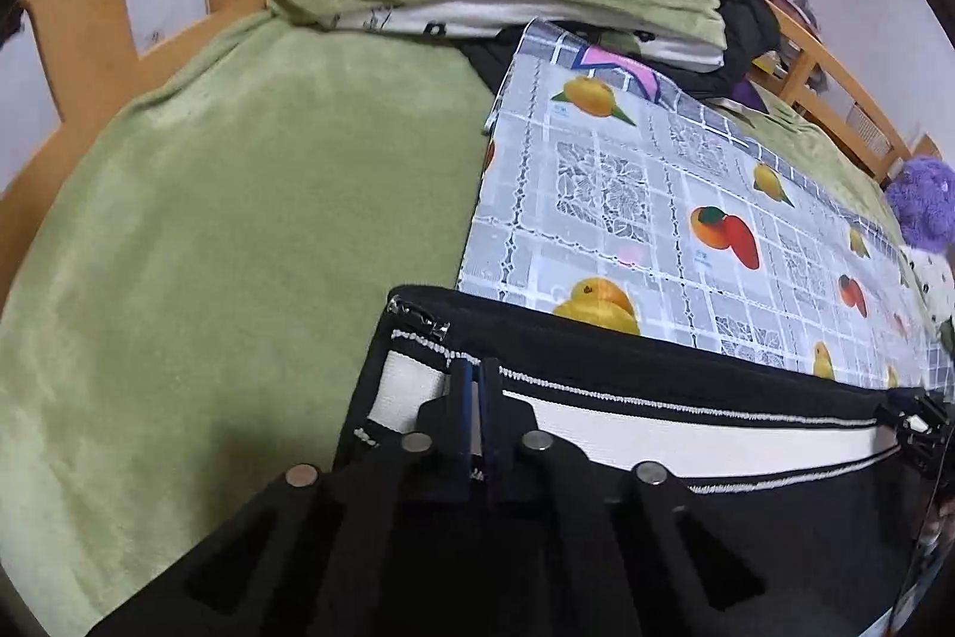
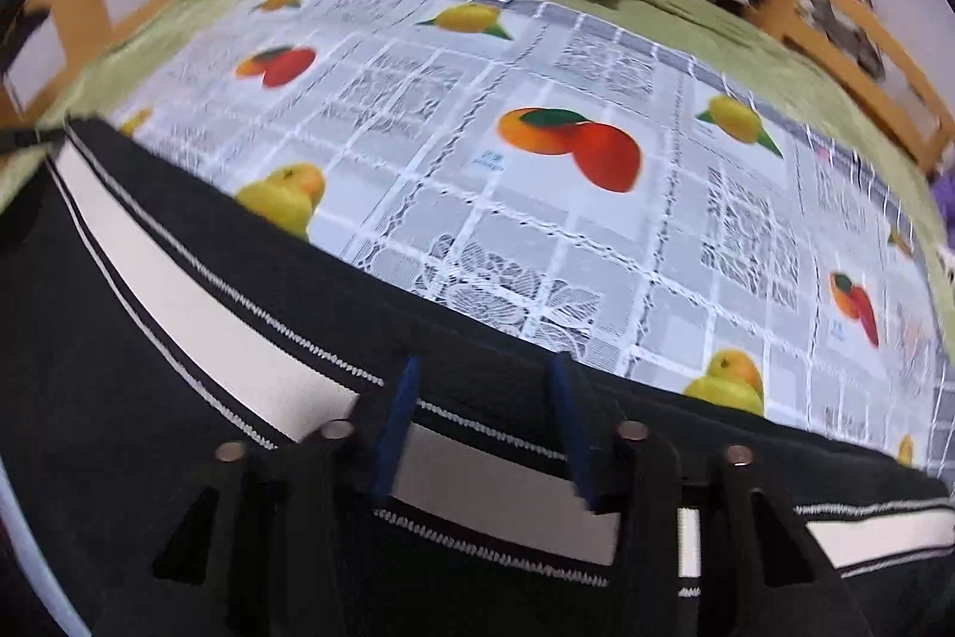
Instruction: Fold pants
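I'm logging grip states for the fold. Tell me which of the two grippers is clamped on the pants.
The left gripper: its fingers are pinched together on the pants at the white stripe. The right gripper has its fingers spread apart over the fabric.

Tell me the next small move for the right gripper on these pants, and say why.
Probably close the right gripper on the pants. Its jaws stand open astride the black edge with the white stripe, while the left gripper looks already shut on the same edge. Both ends need holding before the fold is lifted.

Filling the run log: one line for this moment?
left hand-held gripper shut on pants | right hand-held gripper open over pants | fruit-print cloth beneath
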